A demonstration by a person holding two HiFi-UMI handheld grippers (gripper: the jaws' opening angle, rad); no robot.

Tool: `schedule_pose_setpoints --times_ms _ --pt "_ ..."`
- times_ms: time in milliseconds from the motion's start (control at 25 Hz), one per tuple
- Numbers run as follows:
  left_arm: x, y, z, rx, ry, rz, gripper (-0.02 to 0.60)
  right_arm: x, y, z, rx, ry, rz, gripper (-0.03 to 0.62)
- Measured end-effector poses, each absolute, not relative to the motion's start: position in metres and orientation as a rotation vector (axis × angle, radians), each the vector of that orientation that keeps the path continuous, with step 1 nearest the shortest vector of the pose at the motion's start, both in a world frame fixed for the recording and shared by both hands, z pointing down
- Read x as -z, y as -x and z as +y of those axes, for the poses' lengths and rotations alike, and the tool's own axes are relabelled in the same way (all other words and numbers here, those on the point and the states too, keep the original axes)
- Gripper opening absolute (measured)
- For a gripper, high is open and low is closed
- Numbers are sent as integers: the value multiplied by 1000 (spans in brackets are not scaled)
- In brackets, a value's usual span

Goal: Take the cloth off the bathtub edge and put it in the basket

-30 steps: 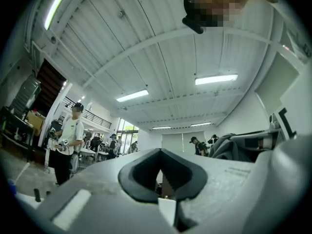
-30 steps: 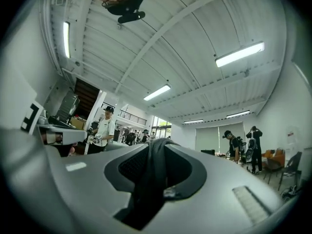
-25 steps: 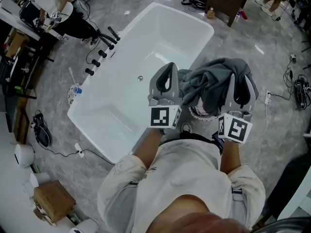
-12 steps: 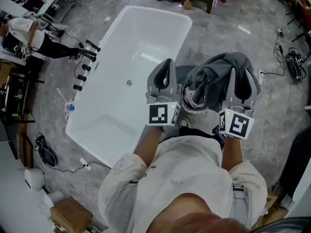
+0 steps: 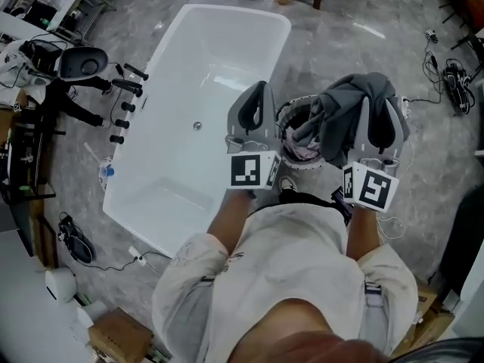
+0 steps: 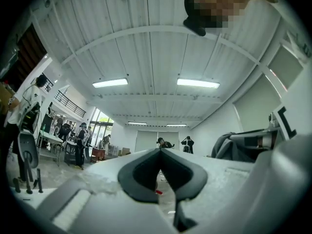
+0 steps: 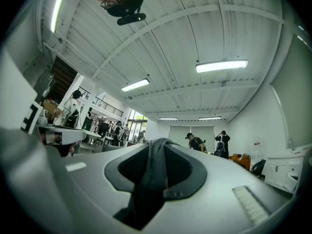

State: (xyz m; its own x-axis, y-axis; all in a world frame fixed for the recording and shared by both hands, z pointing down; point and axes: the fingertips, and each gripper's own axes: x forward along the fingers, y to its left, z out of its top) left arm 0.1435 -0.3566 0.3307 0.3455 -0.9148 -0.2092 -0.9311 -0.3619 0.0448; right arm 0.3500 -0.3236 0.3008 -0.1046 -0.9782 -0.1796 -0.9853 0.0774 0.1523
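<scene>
Head view: right gripper [image 5: 376, 106] holds cloth [image 5: 340, 116] over basket [image 5: 281, 119] rim.

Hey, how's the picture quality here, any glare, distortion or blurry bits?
Head view: even light and sharp, with bright glare streaks on the bathtub and the glossy floor. Both gripper views: heavy fisheye bending, dark corners. Right gripper view: ceiling lights blown out white.

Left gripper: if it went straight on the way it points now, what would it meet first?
Nothing close, as far as its view shows. The left gripper, jaws shut and empty, points about level into the open hall; only distant people stand near that line. Depth is unclear.
</scene>
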Motion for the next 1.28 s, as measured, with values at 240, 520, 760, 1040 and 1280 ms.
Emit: schedule_pose_setpoints --times_ms 240,520,760,1040,1280 --pt "-333 -150 -358 -302 2522 1714 2 -310 -354 -324 -333 2096 2293 97" --pt "-336 -154 -356 -291 2528 1717 2 -332 -355 -328 -258 2114 2324 98" --pt "-341 -158 -356 -263 2530 1709 2 -373 -348 -338 -138 2122 2386 98" --pt "-345 -166 -355 -250 2535 1690 2 -437 -342 -357 89 2126 2475 98" --pt "-347 -163 -353 -226 2529 1698 2 -504 -336 -369 394 2116 2513 98"
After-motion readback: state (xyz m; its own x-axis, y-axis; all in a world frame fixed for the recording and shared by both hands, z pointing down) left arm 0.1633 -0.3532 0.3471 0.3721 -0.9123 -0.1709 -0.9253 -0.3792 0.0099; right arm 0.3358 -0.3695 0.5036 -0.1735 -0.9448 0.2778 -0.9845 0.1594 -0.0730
